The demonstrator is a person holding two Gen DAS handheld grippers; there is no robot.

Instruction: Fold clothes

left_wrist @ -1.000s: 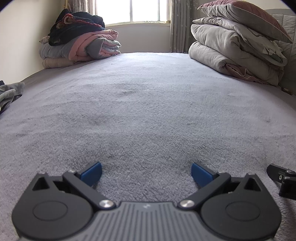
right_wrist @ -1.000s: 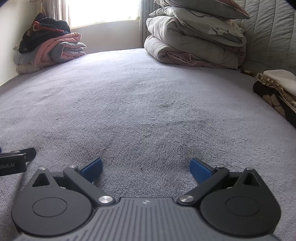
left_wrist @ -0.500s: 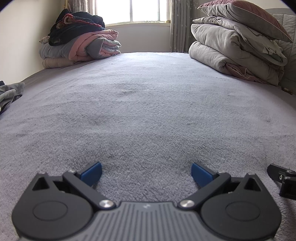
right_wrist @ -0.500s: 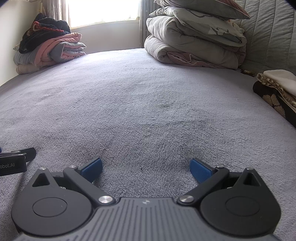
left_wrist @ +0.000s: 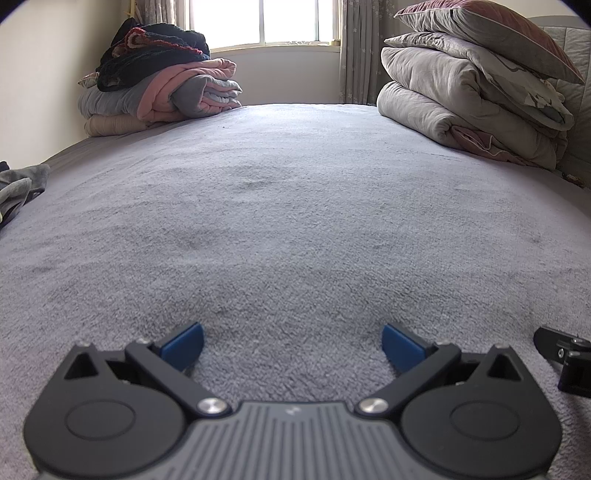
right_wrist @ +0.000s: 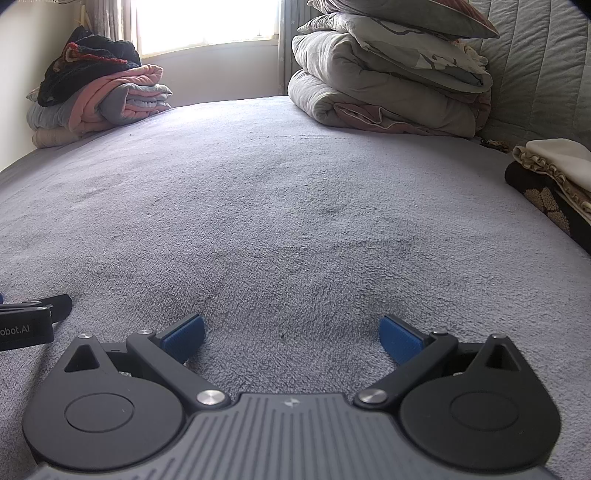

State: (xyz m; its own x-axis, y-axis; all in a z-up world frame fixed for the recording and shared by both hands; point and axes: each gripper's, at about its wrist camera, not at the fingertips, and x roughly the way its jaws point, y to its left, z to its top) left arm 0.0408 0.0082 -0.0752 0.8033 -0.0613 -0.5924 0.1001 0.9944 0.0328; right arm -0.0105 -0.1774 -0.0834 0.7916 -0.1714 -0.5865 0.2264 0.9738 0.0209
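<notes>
A grey fleece-covered bed (left_wrist: 295,206) fills the room; a bright window (left_wrist: 264,20) and curtain (left_wrist: 356,51) stand behind its far edge.

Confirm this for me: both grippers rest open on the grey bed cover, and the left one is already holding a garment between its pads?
Not quite. The left gripper holds nothing: the left wrist view shows only bare grey bed cover between its spread blue pads. The rest stands: the right gripper is also open, low on the cover.

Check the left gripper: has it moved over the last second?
No. The left gripper rests open on the bed; the folded pile by the window sits unchanged in its view.
</notes>
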